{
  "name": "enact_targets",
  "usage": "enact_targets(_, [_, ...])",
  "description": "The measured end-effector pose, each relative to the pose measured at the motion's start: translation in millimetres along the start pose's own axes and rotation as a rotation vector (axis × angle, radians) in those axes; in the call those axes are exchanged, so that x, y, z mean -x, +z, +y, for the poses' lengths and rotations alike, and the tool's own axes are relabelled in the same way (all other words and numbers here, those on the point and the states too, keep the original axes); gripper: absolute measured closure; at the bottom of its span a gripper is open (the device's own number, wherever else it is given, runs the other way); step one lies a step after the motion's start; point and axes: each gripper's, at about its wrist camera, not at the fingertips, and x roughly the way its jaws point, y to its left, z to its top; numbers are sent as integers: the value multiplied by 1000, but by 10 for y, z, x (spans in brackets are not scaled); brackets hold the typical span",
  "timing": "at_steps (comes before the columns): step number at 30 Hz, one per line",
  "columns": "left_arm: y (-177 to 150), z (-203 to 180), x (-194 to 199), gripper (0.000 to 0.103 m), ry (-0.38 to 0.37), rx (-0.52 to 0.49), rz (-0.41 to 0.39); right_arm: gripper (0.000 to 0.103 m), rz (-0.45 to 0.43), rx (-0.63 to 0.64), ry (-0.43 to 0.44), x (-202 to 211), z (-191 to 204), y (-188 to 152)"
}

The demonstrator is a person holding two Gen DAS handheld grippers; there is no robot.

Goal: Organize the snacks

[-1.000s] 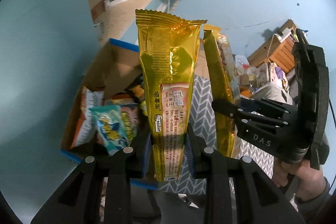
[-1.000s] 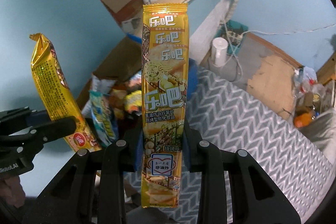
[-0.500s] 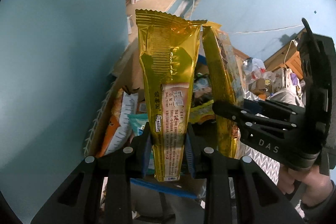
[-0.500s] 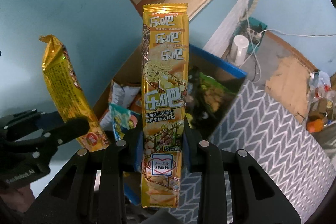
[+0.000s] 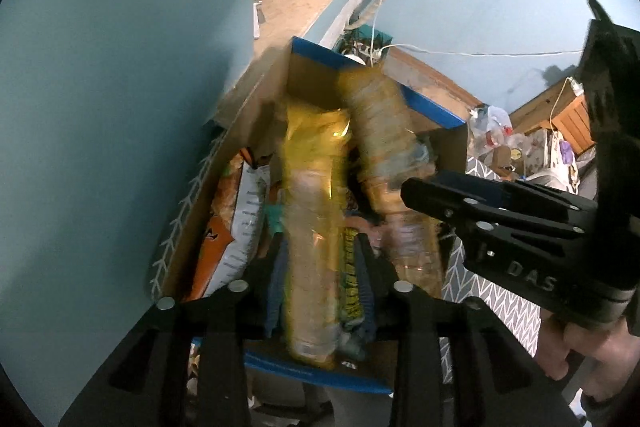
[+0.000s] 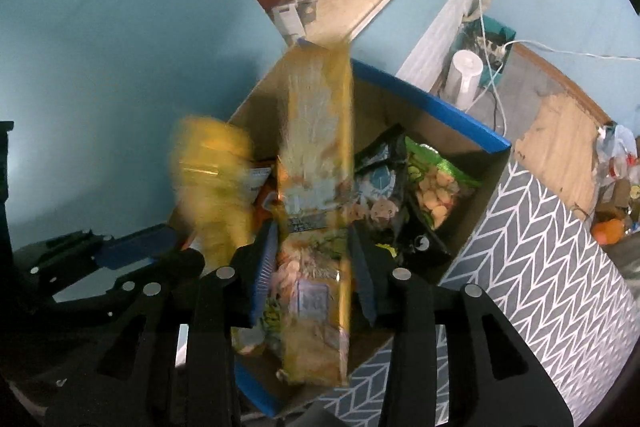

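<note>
**Two gold packets let go over the snack box**

Above the open cardboard box (image 6: pixel 440 107) with its blue-taped rim, both hand-held grippers point steeply down, and each has a long gold snack packet between its fingers. The left hand-held gripper (image 5: pixel 320 291) has jaws opening: its gold foil packet (image 5: pixel 312 227) is smeared by motion blur and the blue pads stand clear of it on both sides, so it looks released and dropping into the box. The right hand-held gripper (image 6: pixel 314 283) is opening as well; its yellow printed packet (image 6: pixel 316 163), equally blurred, sits between the pads with a gap showing at each edge.

The box already holds a jumble of bags: an orange-and-white bag (image 5: pixel 228 223) against the left wall in the left view, a green bag (image 6: pixel 436 183) and a dark bag (image 6: pixel 384 183) on the far side in the right view. The box rests on a grey herringbone-patterned surface (image 6: pixel 552 267).

These packets are probably light, air-puffed and crushable, with slick foil skin that slides under a loose pinch. Should either need resettling, the flat crimped seam at an end, or a light squeeze across the narrow width near the bottom, seems the safest hold; squeezing the middle hard would likely break what is inside.
</note>
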Motion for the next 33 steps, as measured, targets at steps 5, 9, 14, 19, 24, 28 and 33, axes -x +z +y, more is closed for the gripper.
enact_targets(5, [-24,-27,126,42,46,-10,-34,50,-30,13,-11,175,3,7])
enact_targets(9, [-53,-54,251,38,37,1,-52,50,-43,27,-26,342,-6,-9])
enact_targets(14, [-57,-179,442,33,13,21,-90,43,-82,80,-73,621,-8,-84])
enact_targets(19, [-74,-355,659,28,7,18,-145,41,-118,99,-121,909,-78,-151])
enact_targets(24, [-113,-530,864,26,-8,13,-198,38,-157,96,-156,1176,-183,-204])
enact_targets(28, [-150,-672,1027,26,-8,20,-234,36,-202,92,-183,1412,-272,-246])
enact_targets(33, [-191,-840,1218,18,-10,20,-294,35,-234,90,-222,1632,-348,-310])
